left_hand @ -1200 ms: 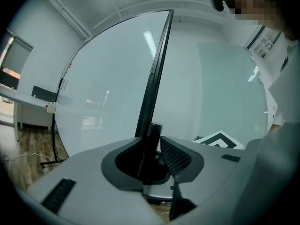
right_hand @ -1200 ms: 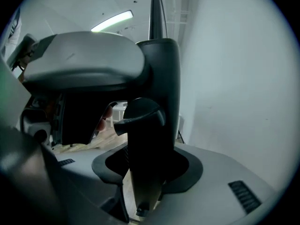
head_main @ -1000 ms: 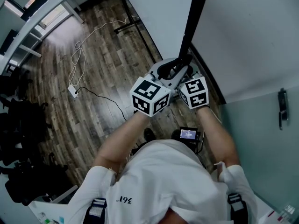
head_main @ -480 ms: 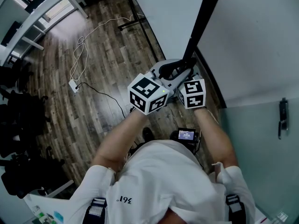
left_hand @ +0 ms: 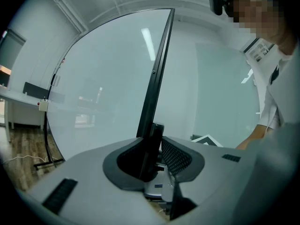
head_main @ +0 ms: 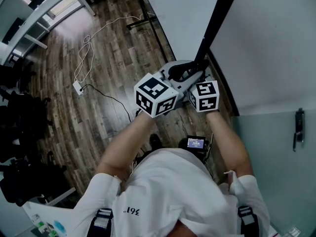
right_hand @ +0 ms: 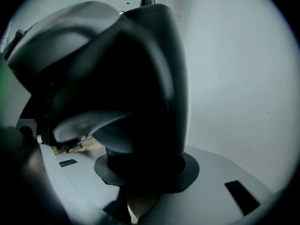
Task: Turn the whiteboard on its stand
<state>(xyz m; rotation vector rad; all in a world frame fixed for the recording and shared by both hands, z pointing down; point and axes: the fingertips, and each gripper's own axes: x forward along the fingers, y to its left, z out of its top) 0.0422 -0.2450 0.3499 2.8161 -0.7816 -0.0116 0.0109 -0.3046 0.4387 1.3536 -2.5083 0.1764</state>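
Note:
The whiteboard's black side frame [head_main: 217, 19] runs up from my two grippers, with its white face [head_main: 177, 14] to the left. My left gripper [head_main: 183, 73] holds the frame's low end. In the left gripper view the frame [left_hand: 157, 78] stands snug between the pads of the left gripper [left_hand: 159, 144], whose jaws are easing open. The board's glossy face [left_hand: 103, 88] fills the left. My right gripper [head_main: 197, 77] meets the frame from the right. Its jaws [right_hand: 145, 172] are closing on a dark part. A large grey and dark shape [right_hand: 117, 69] hides most of that view.
A white cable and power strip [head_main: 78, 87] lie on the wood floor. The stand's black foot [head_main: 143, 19] reaches left. Dark bags [head_main: 19, 132] sit at the far left, and a white wall [head_main: 276, 38] and a door with a handle [head_main: 297, 125] stand at the right.
The frame's upper end has swung a little to the right in the head view. Both grippers stay at its low end, shifted only slightly.

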